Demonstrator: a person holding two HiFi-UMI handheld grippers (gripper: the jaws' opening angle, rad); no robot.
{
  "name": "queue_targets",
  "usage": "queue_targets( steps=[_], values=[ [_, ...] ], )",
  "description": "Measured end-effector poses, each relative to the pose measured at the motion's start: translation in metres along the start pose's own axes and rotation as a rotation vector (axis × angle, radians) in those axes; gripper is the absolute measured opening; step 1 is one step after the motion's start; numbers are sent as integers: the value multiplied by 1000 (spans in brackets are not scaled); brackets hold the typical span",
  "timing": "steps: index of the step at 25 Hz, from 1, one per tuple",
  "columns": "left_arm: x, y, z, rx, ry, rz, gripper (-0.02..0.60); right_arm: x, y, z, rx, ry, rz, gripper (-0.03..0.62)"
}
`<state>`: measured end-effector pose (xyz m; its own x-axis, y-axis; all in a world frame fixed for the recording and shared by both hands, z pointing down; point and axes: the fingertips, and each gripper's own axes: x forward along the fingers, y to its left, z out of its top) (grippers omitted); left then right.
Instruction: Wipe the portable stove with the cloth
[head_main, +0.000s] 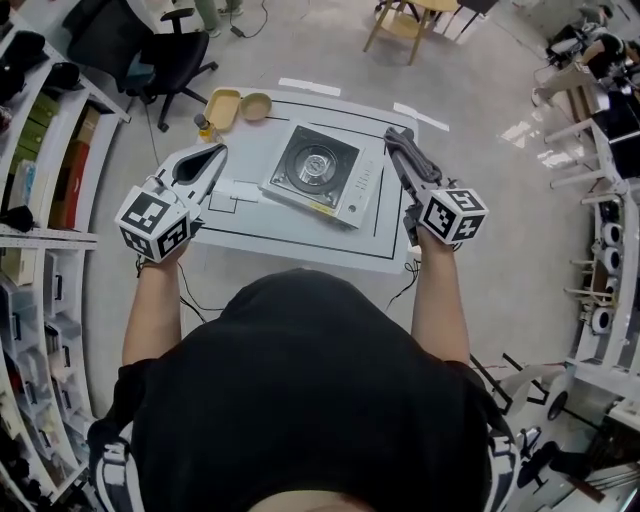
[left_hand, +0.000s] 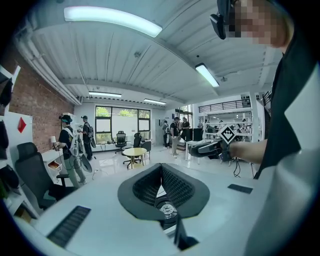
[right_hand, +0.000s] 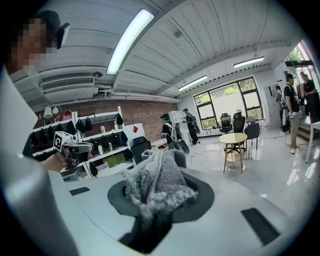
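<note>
The portable stove (head_main: 322, 172), silver with a round black burner, lies on the white table (head_main: 250, 225) in front of me. My left gripper (head_main: 214, 152) hovers over the table's left side, beside the stove; its jaws (left_hand: 161, 182) are shut with nothing between them. My right gripper (head_main: 394, 136) is held at the stove's right edge. It is shut on a fluffy grey cloth (right_hand: 155, 182) that bunches up out of the jaws and hides the fingertips. Neither gripper view shows the stove.
Two yellow dishes (head_main: 238, 107) and a small bottle (head_main: 204, 126) stand at the table's far left corner. A black office chair (head_main: 165, 50) is beyond them. Shelving (head_main: 40, 200) lines the left. Several people stand by the far windows (left_hand: 75, 145).
</note>
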<state>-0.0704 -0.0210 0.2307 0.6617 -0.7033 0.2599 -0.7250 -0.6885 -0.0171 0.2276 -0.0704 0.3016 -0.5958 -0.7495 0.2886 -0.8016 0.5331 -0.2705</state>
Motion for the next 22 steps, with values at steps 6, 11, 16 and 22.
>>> queue_targets(
  steps=[6,11,16,22],
  values=[
    [10,-9,6,10,5,4,23,-2,-11,1,4,6,20,118],
    [13,-11,4,12,5,11,23,-1,-14,3,-8,7,33,117],
    [10,-14,1,10,10,8,23,-2,-11,5,-17,3,39,118],
    [13,-5,1,10,9,-5,23,2,-11,6,-17,6,27,118]
  ],
)
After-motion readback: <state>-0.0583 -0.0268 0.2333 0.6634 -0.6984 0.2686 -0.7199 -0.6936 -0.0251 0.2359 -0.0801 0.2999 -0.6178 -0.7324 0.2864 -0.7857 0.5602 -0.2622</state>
